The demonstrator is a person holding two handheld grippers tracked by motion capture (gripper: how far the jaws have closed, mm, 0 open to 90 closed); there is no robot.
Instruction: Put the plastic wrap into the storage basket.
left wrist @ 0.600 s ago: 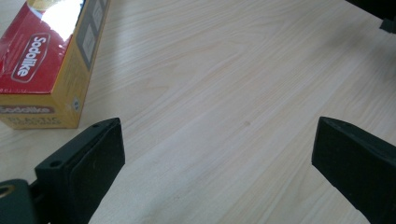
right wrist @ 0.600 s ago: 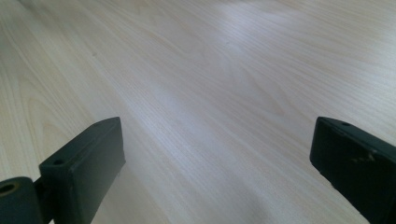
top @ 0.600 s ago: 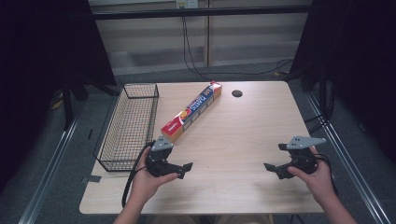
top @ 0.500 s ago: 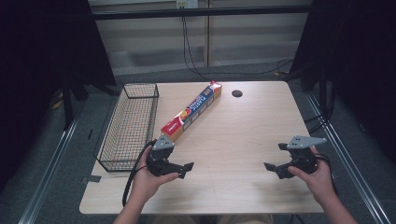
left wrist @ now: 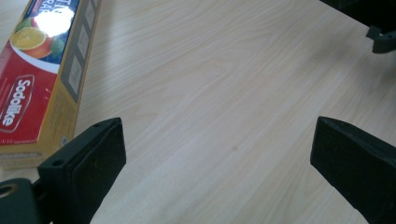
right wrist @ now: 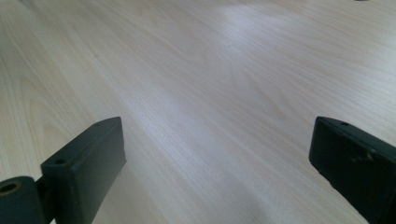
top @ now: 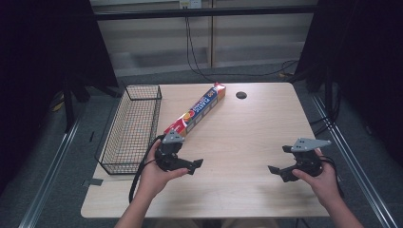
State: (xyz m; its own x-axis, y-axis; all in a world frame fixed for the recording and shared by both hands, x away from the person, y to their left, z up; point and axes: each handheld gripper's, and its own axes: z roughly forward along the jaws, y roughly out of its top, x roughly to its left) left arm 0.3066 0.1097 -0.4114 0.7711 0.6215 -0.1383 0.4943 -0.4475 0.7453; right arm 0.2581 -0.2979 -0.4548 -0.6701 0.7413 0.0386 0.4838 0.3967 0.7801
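Left claw (top: 190,159) gaping beside wrap box (top: 196,114) (apart)

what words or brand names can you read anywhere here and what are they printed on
"Sodolike": white letters on the red end of the long red and yellow cardboard wrap box, read in the left gripper view.
"PLASTIC": on the blue stretch of the same box in the high view; the rest of that line is too small to read.
The grey panels on the box's side are too blurred to read.
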